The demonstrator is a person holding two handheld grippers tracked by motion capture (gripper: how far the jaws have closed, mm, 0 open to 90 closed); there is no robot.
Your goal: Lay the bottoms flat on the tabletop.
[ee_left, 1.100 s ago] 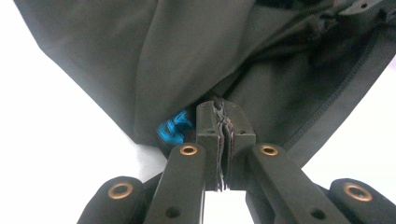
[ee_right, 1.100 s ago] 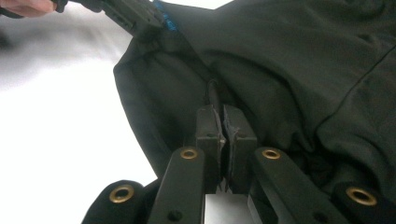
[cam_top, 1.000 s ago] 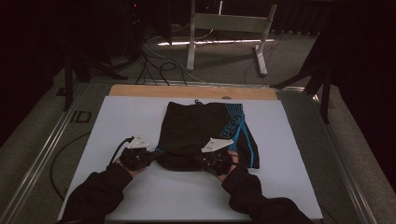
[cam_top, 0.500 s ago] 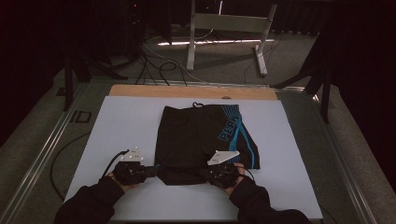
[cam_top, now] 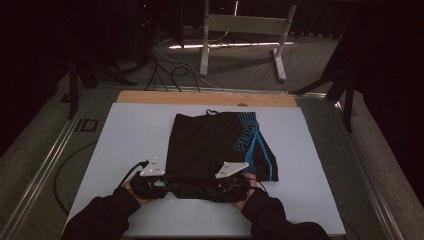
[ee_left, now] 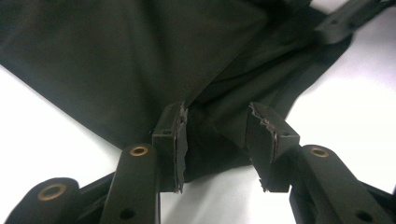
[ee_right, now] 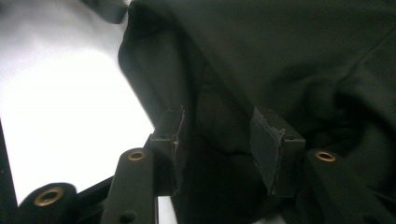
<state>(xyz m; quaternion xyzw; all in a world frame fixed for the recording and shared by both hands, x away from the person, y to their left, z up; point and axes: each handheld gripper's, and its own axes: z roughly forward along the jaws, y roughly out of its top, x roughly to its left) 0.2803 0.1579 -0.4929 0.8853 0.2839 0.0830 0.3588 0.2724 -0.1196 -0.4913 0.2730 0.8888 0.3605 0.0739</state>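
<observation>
— Where do the shorts lie?

— The black shorts [cam_top: 215, 150] with a blue stripe are spread on the white table [cam_top: 125, 135], waistband away from the person, and their near hem is bunched up between the two grippers.

— And the left gripper?

— The left gripper [ee_left: 215, 140] has its jaws parted, and the hem corner sits in the gap between them. The cloth touches the inner face of the left-hand pad [ee_left: 180, 140] and stands apart from the other pad — nothing is pinched.

— The right one?

— The right gripper [ee_right: 217, 140] also has its jaws spread, with a fold of the dark fabric lying between and beyond them. White table shows off to the left of its jaws. From the high view, each hand [cam_top: 137, 187] holds its gripper at a near corner of the shorts — sleeves come in from below.
</observation>
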